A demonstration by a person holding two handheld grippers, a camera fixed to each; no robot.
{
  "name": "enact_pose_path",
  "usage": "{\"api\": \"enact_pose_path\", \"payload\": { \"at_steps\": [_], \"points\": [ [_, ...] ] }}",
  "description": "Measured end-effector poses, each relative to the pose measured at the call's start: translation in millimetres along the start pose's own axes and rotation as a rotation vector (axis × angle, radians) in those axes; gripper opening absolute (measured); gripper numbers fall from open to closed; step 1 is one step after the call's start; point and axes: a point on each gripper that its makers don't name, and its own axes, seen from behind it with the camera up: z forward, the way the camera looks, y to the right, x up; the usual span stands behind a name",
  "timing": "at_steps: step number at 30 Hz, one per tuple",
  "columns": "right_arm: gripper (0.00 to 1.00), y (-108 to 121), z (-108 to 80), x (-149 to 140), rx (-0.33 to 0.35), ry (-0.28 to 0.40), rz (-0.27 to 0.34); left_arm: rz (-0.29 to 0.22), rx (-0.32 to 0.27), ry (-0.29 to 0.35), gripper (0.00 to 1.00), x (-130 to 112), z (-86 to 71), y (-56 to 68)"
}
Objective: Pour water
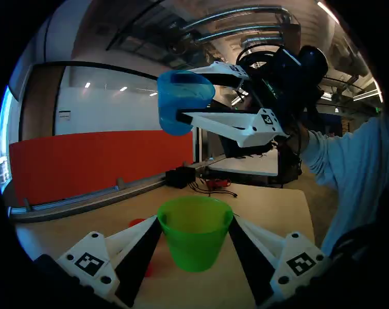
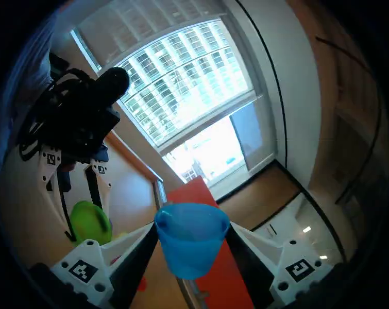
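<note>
My left claw (image 1: 195, 227) is clamped on a green cup (image 1: 196, 247), one finger pressing on each side of it just below the rim, and the cup sits upright between the fingers with its open mouth facing up. Whether its base touches the table (image 1: 276, 206) below the claw or hangs just over it, I cannot tell. My right claw (image 1: 188, 98) is up above and beyond the left one, and it is clamped on a blue cup (image 1: 174, 121), its two white fingers pinching the cup's walls from opposite sides. Seen from the left claw, the blue cup leans a little and hangs well above the green cup, the two not touching. Behind the right claw a pale sleeve (image 1: 359, 165) runs off to the right. In the right gripper view the blue cup sits between my own fingers with its mouth towards the camera, and the left claw with the green cup shows farther off to the left. I cannot make out water in either cup. On the table just left of the left claw's left finger lies a small red thing (image 1: 137, 223), partly hidden. Farther ahead of that claw a black box (image 1: 180, 176) and some cables (image 1: 217, 188) lie near the table's far edge, with an orange wall panel (image 1: 101, 159) beyond.
</note>
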Motion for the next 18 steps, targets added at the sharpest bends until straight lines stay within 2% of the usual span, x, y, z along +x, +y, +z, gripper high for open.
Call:
{"api": "enact_pose_path", "payload": {
  "at_steps": [18],
  "points": [
    [0.91, 13, 9.0, 0, -0.027, -0.008, -0.101, 0.003, -0.006, -0.002, 0.87, 1, 0.8, 2.1]
  ]
}}
